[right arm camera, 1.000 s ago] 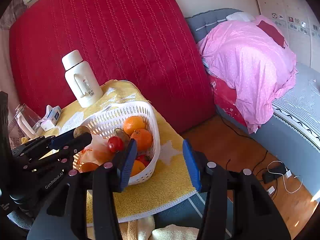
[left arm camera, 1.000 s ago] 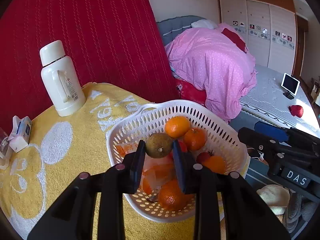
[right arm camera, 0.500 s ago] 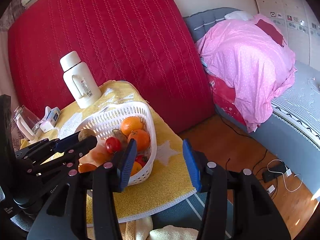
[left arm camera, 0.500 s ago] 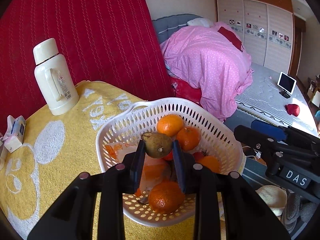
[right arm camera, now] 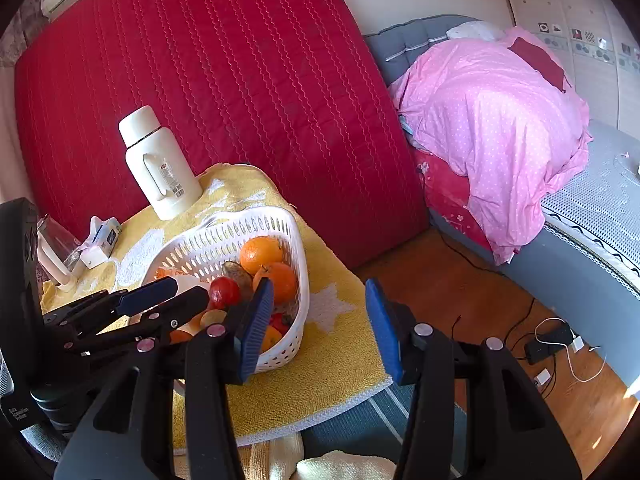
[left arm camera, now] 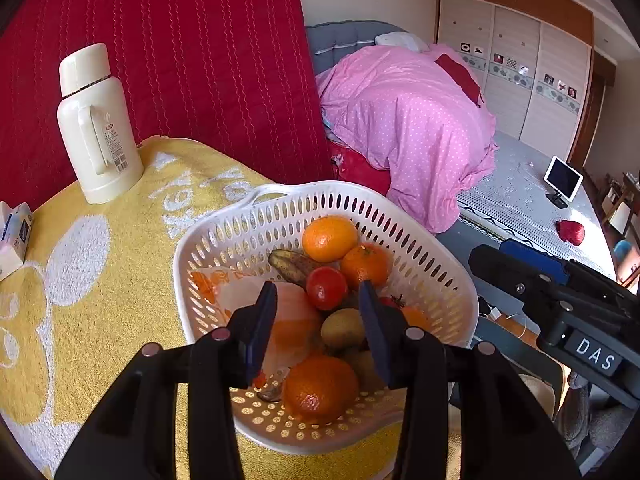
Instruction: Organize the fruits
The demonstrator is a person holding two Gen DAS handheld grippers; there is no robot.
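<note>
A white perforated basket [left arm camera: 224, 236] stands on the yellow towel and holds oranges [left arm camera: 329, 238], a red tomato [left arm camera: 326, 288], a dark banana [left arm camera: 288, 266] and an orange-printed bag [left arm camera: 248, 292]. A brownish-green kiwi [left arm camera: 343, 328] lies loose among them. My left gripper [left arm camera: 316, 308] hovers just above it, its jaws opening, and neither pad touches the kiwi. In the right wrist view the left gripper [right arm camera: 186, 292] reaches over the basket [right arm camera: 240, 228] from the left. My right gripper [right arm camera: 318, 296] hangs open near the basket's right side, with nothing between its fingers.
A cream thermos [left arm camera: 96, 128] stands at the back of the towel-covered table [left arm camera: 100, 280], and a tissue pack [left arm camera: 14, 236] lies at the left. A red quilted panel rises behind. The table edge runs close to the basket's right side, with cables [right arm camera: 560, 344] on the wooden floor beyond.
The left gripper's jaws have parted. The brownish-green kiwi they held has dropped out and now lies in the basket. The right gripper has not moved.
</note>
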